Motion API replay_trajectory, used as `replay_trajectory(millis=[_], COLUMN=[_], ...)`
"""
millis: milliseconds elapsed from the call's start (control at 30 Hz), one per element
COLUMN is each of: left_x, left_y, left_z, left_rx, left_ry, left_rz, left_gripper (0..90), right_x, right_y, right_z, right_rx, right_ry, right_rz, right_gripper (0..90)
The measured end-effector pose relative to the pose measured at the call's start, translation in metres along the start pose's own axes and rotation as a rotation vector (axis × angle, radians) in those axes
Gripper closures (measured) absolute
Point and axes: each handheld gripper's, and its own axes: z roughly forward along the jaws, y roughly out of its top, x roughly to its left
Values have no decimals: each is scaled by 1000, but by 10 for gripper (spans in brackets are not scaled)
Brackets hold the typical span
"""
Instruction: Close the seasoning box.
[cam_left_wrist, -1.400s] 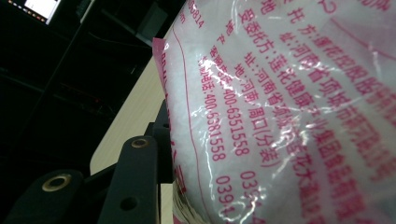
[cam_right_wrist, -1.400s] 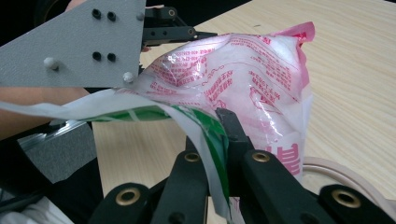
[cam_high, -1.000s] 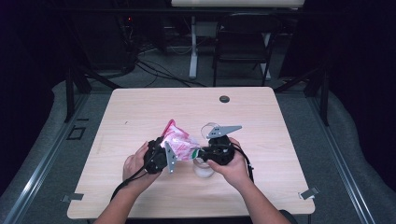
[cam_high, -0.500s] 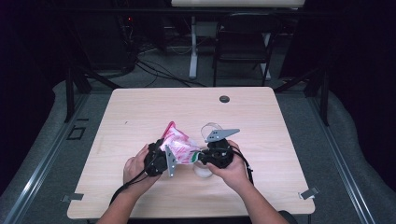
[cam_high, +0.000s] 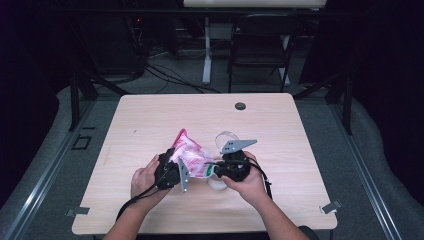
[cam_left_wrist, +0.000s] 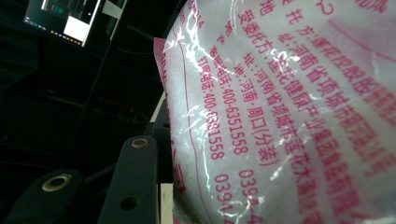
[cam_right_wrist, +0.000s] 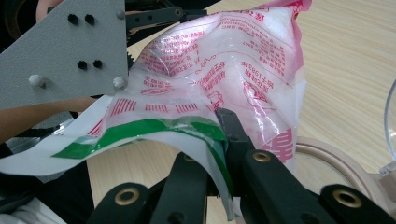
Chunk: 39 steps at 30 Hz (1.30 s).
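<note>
One pink-printed clear bag (cam_high: 192, 159), white-filled, green-edged

Most of the table (cam_high: 150, 120) was wide open, whole far half bare apart from a small dark round thing (cam_high: 240, 106) near the back edge. The crowded bit was front-centre: the pink bag (cam_high: 192, 156) sat right between both grippers, with a clear container (cam_high: 226, 138) just behind and a round lid (cam_right_wrist: 327, 158) beside it.
</note>
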Motion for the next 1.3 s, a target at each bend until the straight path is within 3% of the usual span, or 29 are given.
replay_trajectory(millis=[533,1300], left_x=[9,13], left_y=[11,17], left_z=[-2,-4], left_rx=[19,17], left_ry=[26,73], left_rz=[86,142], left_gripper=[616,617], right_x=[-3,-4], right_y=[0,0], right_z=[-5,-8], right_rx=[-19,-26], right_ry=[-10,-21], right_rz=[6,9], right_gripper=[895,889])
